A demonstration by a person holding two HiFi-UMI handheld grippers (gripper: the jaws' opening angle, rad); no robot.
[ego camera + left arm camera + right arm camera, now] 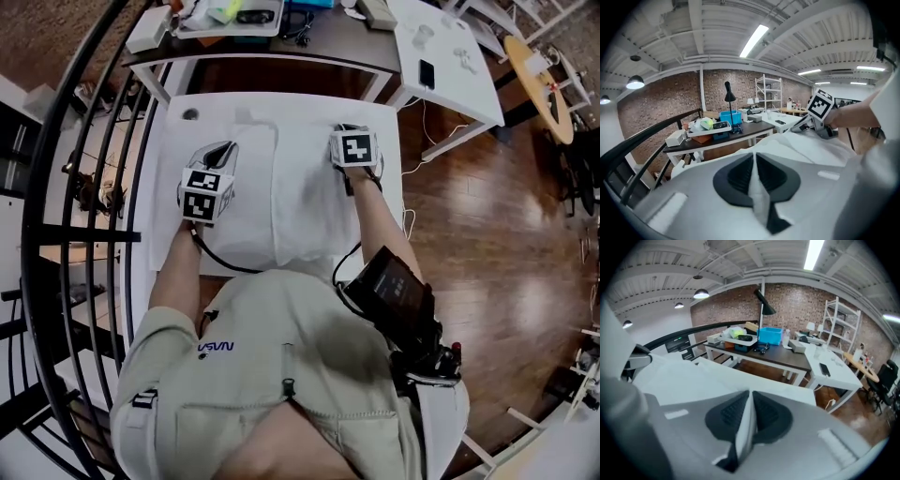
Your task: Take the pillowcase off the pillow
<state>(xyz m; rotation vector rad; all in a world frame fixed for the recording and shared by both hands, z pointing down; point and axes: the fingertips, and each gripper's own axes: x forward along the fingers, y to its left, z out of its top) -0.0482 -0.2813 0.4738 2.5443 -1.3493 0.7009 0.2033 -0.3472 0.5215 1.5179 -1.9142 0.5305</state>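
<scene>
White fabric of the pillowcase (281, 202) covers most of the white bench (173, 155), spread from near the far edge down to the near edge where the person stands, with a long crease running down its middle; the pillow inside cannot be told apart from its cover. The left tool (754, 171) is clamped tight on a pinched fold of the pillowcase, with a thin ridge of white cloth standing between its black ribbed pads (736, 176). It holds that fold over the left half of the bench, about midway between the far and near edges. The right tool (749, 413) is likewise closed on a fold of the same cloth, gripped between its dark pads (768, 416), nearer the far right corner of the bench. Both tools point away from the person and downward. Beyond the far edge stands a dark-topped desk (337, 42) carrying a white tray (225, 34) of small things, and a white table (450, 89) with a phone (427, 73) on it sits off the far right corner; a black railing (84, 234) curves past the left edge
</scene>
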